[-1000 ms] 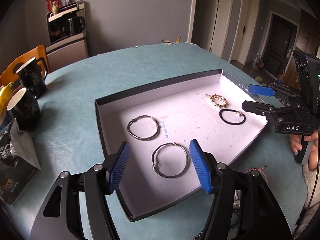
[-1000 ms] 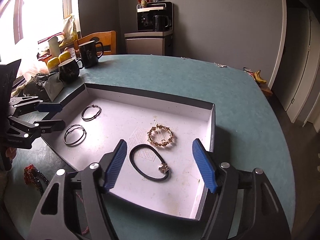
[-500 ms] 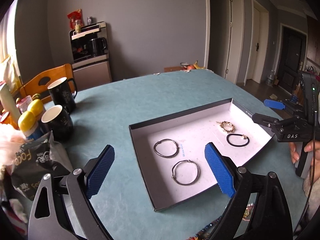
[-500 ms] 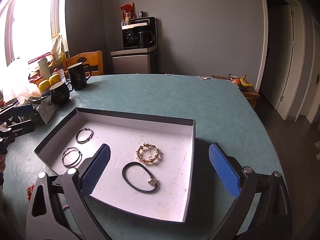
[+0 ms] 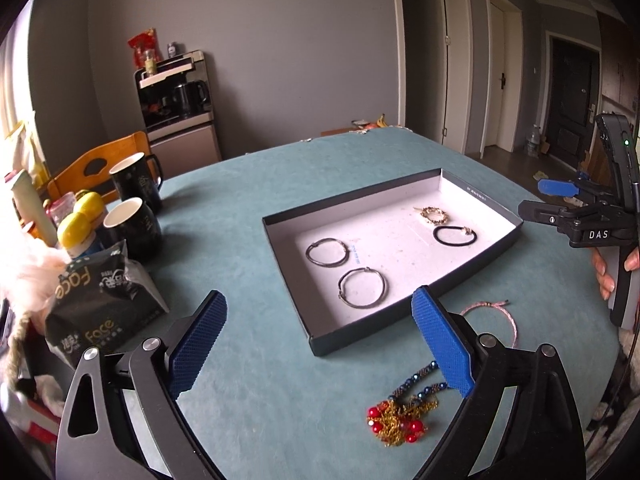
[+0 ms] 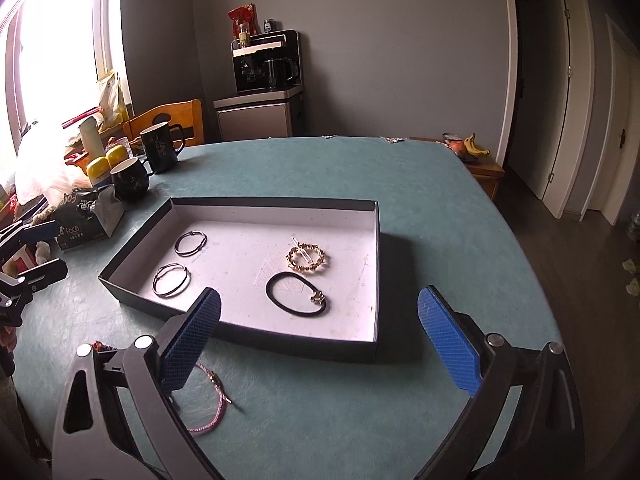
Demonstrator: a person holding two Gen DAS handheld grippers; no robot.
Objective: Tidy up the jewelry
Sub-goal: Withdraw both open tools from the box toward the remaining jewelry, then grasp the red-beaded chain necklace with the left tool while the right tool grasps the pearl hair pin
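A dark shallow box [image 5: 516, 227] [image 6: 378, 220] with a white floor lies on the teal table. In it lie two metal bangles [image 5: 362, 288] [image 6: 172, 279], a gold hair clip [image 5: 431, 215] [image 6: 306, 258] and a black hair tie [image 5: 455, 236] [image 6: 296, 299]. Outside the box lie a pink cord bracelet [image 5: 508, 316] [image 6: 218, 400] and a red-bead gold chain tangle [image 5: 398, 420]. My left gripper [image 5: 320, 344] is open and empty, held back above the table short of the box. My right gripper [image 6: 318, 340] is open and empty, also short of the box; it shows in the left wrist view [image 5: 560, 204].
Two black mugs [image 5: 134, 226] [image 6: 160, 154], a black tissue pack [image 5: 100, 304] [image 6: 86, 216], yellow-capped bottles [image 5: 80, 224] and clutter stand at the table's left. A wooden chair [image 5: 100, 168] and a coffee machine cabinet [image 6: 264, 92] are behind. Bananas [image 6: 474, 146] lie on a side table.
Both grippers have drawn back and up from the box and opened wider. The pink bracelet and bead tangle have come into view on the table.
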